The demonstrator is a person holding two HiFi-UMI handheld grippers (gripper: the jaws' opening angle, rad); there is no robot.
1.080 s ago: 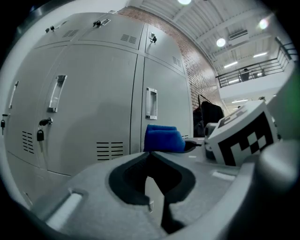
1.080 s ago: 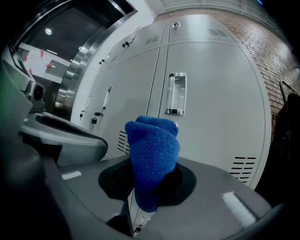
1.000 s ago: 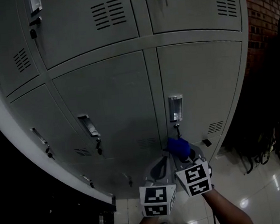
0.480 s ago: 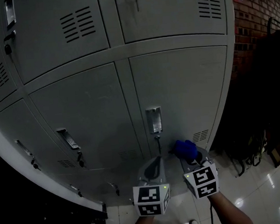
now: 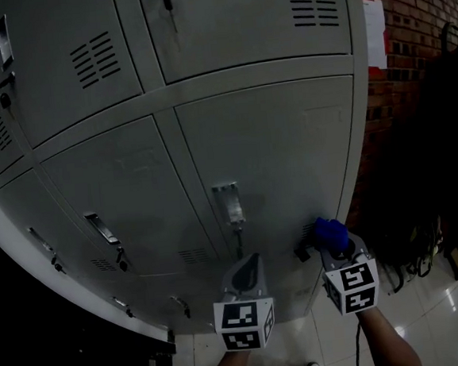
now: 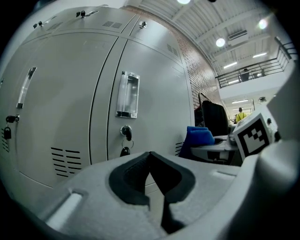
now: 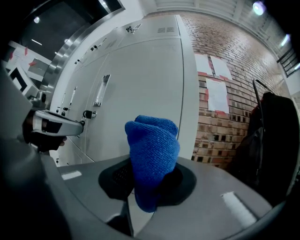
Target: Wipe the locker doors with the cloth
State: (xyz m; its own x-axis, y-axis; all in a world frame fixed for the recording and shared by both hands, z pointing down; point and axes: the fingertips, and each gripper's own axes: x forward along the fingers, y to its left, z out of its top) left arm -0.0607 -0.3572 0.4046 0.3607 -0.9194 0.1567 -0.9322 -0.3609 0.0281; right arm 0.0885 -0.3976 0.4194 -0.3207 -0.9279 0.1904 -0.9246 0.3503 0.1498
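A bank of grey metal locker doors (image 5: 265, 143) fills the head view. My right gripper (image 5: 336, 244) is shut on a folded blue cloth (image 5: 330, 234), held close to the lower right corner of the rightmost lower door, near its vent. The blue cloth (image 7: 153, 157) sticks up between the jaws in the right gripper view. My left gripper (image 5: 247, 274) hangs shut and holds nothing, below the door handle (image 5: 229, 203) and its key (image 6: 124, 136). The cloth (image 6: 198, 138) also shows at the right in the left gripper view.
A brick wall (image 5: 397, 60) with paper sheets (image 7: 217, 84) stands right of the lockers. Dark bags or clothing (image 5: 443, 167) hang beside it. Glossy floor tiles (image 5: 455, 310) lie below. Other doors carry handles (image 5: 103, 229) and padlocks.
The view has swung right along the lockers. My right gripper with the blue cloth moved right, from beside the handle and key to the door's lower right corner. The left gripper stayed low.
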